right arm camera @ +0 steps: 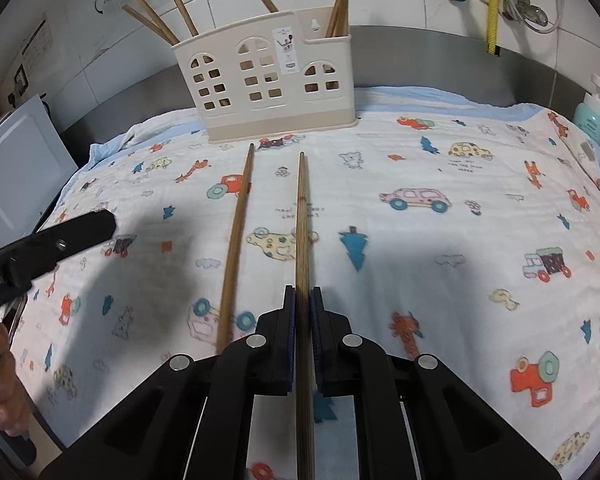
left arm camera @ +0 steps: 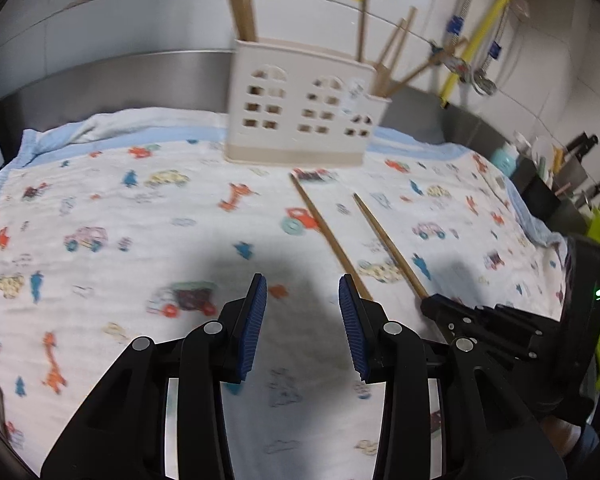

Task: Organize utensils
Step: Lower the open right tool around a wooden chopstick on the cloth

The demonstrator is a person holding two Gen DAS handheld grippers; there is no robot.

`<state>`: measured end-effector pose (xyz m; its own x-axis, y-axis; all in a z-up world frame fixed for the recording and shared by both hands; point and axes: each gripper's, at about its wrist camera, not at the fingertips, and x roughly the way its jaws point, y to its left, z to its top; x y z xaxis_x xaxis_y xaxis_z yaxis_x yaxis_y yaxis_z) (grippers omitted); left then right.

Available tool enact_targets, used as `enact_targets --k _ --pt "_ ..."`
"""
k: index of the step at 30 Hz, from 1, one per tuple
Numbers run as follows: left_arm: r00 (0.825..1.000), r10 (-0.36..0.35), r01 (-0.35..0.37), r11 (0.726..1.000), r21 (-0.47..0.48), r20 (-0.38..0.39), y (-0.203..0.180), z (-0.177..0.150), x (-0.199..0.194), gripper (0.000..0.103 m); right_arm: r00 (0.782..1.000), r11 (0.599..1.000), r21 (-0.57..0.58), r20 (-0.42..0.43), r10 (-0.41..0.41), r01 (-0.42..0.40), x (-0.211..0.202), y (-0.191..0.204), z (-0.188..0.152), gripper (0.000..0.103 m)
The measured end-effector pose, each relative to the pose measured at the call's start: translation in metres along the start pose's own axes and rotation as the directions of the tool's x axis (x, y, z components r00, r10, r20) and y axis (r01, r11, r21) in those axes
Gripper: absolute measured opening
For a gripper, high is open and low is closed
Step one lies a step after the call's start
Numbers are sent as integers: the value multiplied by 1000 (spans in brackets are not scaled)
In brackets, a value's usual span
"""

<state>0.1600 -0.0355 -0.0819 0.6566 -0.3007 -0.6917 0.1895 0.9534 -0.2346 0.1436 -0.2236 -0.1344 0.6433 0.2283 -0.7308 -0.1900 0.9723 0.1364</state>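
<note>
Two chopsticks on the cloth (right arm camera: 440, 152): right gripper (right arm camera: 302, 300) clamps one chopstick (right arm camera: 301, 220), the other chopstick (right arm camera: 238, 220) lies loose; left gripper (left arm camera: 302, 292) gapes, empty.

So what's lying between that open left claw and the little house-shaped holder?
Only the printed cloth, seen in the left wrist view. From the left gripper to the holder it is bare; both loose chopsticks lie off to the right.
</note>
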Motion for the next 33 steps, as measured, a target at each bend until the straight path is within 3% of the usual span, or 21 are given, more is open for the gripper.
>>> enact_targets --k 12,15,18,30,33 --pt "997 -39 40 999 11 -71 -45 -13 33 36 1000 1000 3 22 22 -22 -18 -28 -13 7" --pt "995 -36 37 999 12 -88 -51 -12 43 27 999 1000 7 19 25 -26 -18 -34 -16 7" --pt "995 -25 26 1000 9 -98 -55 -11 52 20 999 999 14 15 31 -31 -18 -38 -19 7" --pt "992 47 -48 999 -1 -116 -56 -11 71 20 999 999 9 10 41 -41 -15 -42 -23 7" --pt "990 87 -86 996 11 -113 -60 -11 73 14 999 999 5 10 40 -40 -16 -42 -23 8"
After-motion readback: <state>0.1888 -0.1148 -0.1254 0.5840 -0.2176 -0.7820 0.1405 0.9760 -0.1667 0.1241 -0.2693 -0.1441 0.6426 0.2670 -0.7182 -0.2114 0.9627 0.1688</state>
